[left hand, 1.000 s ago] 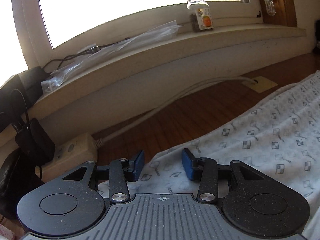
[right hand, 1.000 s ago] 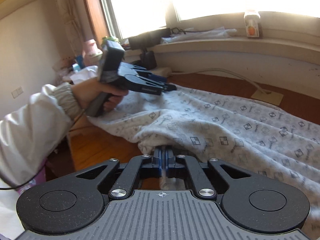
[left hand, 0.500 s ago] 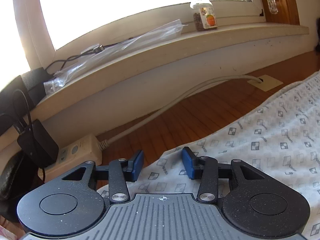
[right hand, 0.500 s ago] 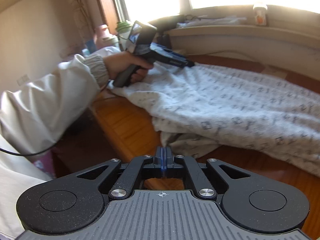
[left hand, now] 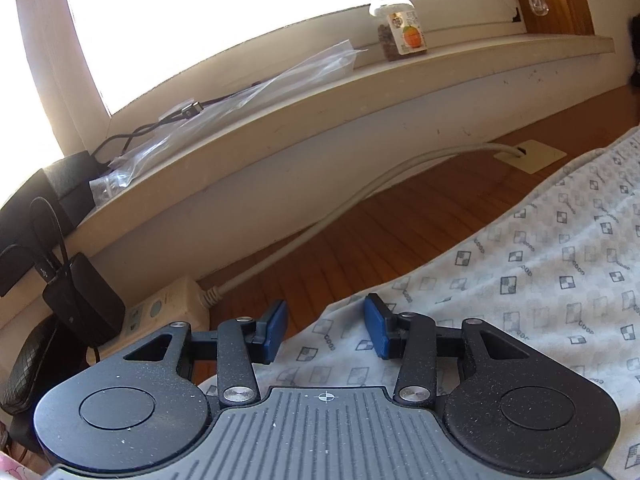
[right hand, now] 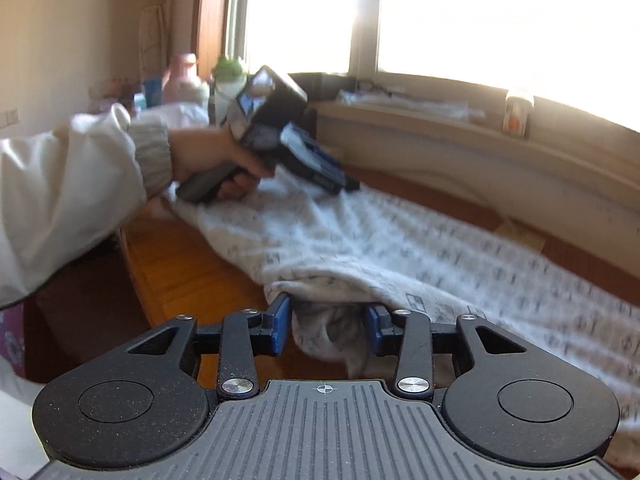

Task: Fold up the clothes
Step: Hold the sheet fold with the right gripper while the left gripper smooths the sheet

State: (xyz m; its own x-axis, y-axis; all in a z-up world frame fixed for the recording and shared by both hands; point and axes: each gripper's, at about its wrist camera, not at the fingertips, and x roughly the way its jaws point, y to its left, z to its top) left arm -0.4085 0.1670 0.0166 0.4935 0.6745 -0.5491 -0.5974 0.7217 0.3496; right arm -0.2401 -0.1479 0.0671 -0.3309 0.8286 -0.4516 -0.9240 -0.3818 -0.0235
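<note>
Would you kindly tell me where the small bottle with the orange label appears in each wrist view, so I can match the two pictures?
Left wrist view: the bottle stands on the windowsill, upper middle-right, sharp.
Right wrist view: the same bottle is at the right on the sill, small and blurred.
Shared landmark: the patterned garment spread on the wooden surface.

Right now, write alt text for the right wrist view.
The right claw is opening around a bunched edge of the patterned grey garment spread on a wooden surface. Beyond, a hand in a white sleeve holds the left claw over the garment's far end, below a bright window.
</note>
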